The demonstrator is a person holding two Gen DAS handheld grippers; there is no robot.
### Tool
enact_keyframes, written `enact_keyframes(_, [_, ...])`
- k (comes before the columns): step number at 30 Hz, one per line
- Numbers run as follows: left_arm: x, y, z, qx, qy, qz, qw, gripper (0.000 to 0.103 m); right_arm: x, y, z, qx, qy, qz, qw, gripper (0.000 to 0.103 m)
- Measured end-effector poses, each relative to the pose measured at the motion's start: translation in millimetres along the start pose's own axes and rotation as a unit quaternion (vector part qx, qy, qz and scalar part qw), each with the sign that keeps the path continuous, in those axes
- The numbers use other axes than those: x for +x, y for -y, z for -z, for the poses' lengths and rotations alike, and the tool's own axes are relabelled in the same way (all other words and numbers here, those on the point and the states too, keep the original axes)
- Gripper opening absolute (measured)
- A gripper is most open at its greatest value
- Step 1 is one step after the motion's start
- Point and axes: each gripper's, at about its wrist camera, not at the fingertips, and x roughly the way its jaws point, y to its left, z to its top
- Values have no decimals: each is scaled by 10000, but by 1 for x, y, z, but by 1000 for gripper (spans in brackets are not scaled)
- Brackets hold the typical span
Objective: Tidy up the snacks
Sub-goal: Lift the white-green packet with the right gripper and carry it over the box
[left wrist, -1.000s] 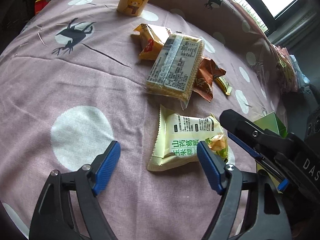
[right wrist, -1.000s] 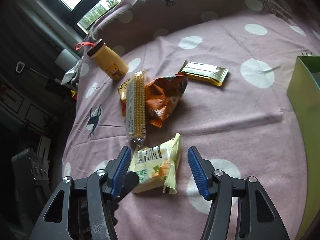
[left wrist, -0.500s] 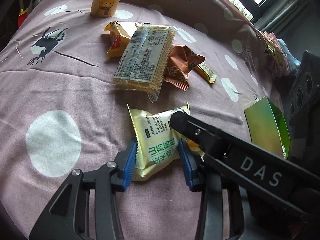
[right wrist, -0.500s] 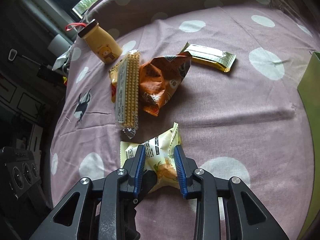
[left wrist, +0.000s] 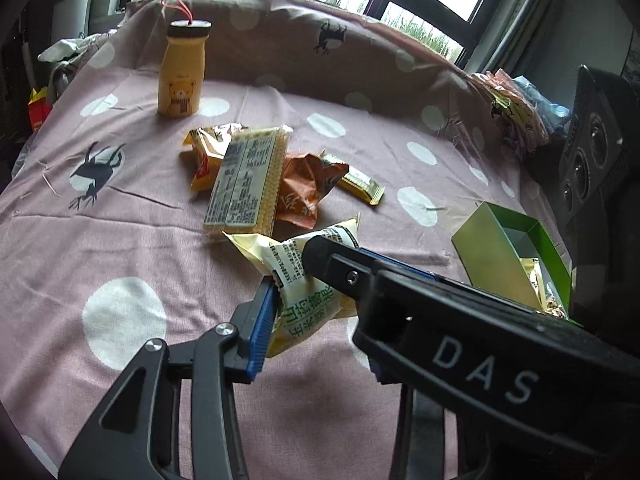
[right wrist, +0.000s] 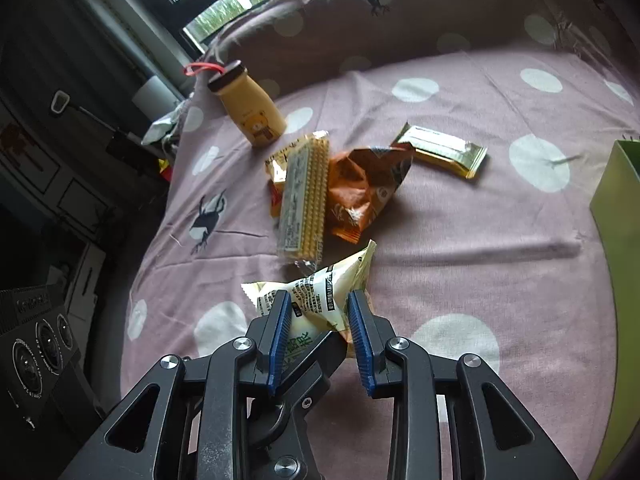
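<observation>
**Both grippers on one pale snack pouch**

I've got the pale yellow pouch (right wrist: 320, 292) pinched in my right gripper (right wrist: 318, 340), pads pressed into its sides, and my left gripper (left wrist: 304, 312) has just been closing on that same pouch, nipping its lower edge. It hangs crumpled just ahead of my fingertips, apparently clear of the cloth (left wrist: 120, 240). It looks light, soft and puffy, with slick film, so I'd grip the sealed edge, not the belly. The green box (left wrist: 516, 248) sits off to the right of my left gripper.
</observation>
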Motion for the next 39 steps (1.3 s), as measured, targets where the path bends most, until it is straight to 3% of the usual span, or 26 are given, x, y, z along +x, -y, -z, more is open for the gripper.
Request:
enact_keyframes(8, [-24,11,-3,295,736,-14,9969,38,-30,-12,-2,-290,701,-216,9969,33])
enact_keyframes(16, [-40,20,-2,535,1110,62,9924,38,-51,-22,4,-508,1210,-223,9911,34])
enact_keyframes(31, [-52,46,-5,940,1457,73,9848,39,-74,-15,6,-492,1697,-347,9837,34])
enact_keyframes(39, [-42,88,-24,1288,1178,470,9835,39,-102,18,-8,-61,1847,-120,9827,34])
